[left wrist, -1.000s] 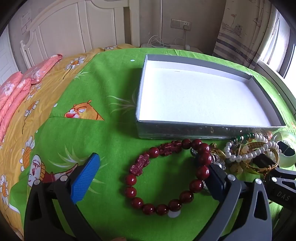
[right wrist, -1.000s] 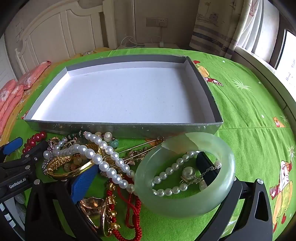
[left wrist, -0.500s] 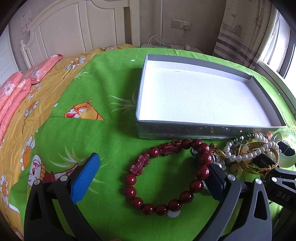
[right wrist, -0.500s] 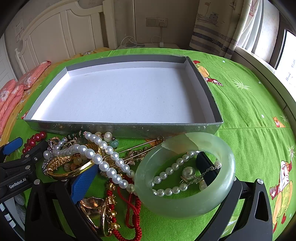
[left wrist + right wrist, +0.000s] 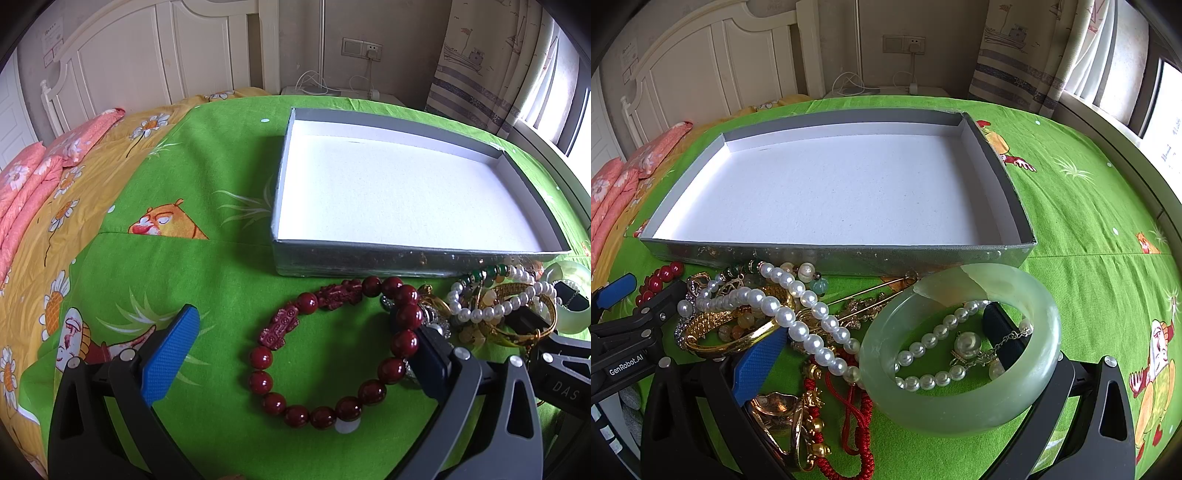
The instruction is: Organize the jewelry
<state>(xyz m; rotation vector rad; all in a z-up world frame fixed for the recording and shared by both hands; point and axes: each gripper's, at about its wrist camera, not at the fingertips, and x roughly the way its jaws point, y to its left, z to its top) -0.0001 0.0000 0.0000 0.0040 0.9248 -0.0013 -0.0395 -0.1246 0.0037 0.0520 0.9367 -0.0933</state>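
Stillness over the last second: nothing moved in either wrist view, no piece lifted, no closing of jaws. Means no progress yet on the sorting; looks like a pause right before two grasps.

Left gripper [image 5: 291, 321] with jaws wide open, low over the green bed cover [image 5: 184, 258], straddling the red bead bracelet [image 5: 404, 343]. Blue left pad well clear of the beads; right pad touching or just behind the bracelet's right side, hard to tell which. Grips nothing.

Right gripper [image 5: 886, 325] likewise wide open and holding nothing. Right finger poking up inside the jade bangle [image 5: 960, 413], left finger tucked under the pearl strand [image 5: 798, 325] and the gold bangle [image 5: 713, 343], so the bangle's near-left wall sits between the jaws along with pearls and red cord [image 5: 857, 406].

Jewelry all lying on the bed in a tangled heap just in front of the grey box [image 5: 834, 254], none inside it; white floor of the box bare.

Probably calls for closing on one piece at a time. Risk with the bangle: pearls draped through it and likely to drag along when raised. Red bracelet lies more freely, only its right edge meeting the heap.
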